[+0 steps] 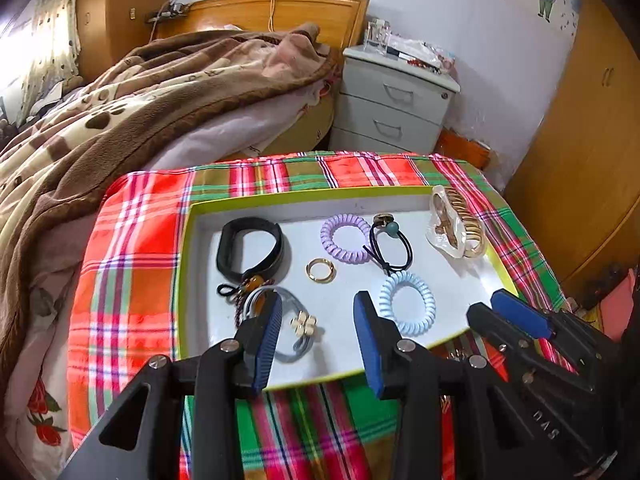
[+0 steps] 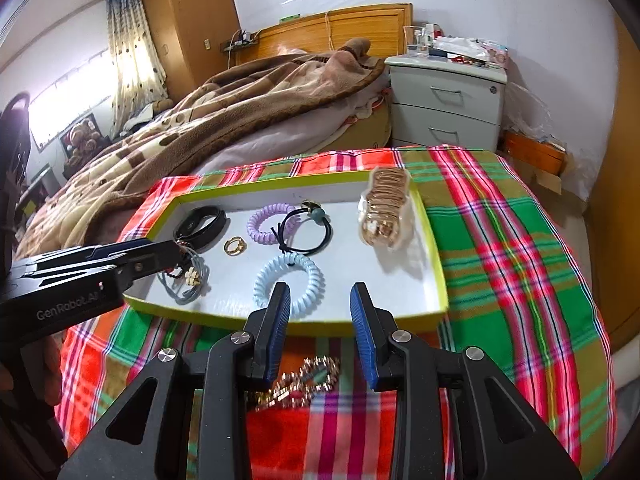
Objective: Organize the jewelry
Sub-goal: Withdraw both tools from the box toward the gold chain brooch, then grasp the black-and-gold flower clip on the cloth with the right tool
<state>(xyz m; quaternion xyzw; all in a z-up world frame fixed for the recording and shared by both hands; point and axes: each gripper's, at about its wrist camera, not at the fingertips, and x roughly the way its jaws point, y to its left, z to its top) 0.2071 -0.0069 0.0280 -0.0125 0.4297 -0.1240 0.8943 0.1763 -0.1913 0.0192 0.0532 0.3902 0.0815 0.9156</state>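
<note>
plaid cloth carries a lime-rimmed tray; inside it a gold clip lies at two o'clock, a blue coil tie at six. both the left gripper and right gripper are released, holding nothing. a gold chain lies outside on the cloth at six.

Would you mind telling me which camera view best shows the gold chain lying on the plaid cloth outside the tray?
The right wrist view: the gold chain lies between the right tongs. The left wrist view shows only a hidden sliver.
</note>
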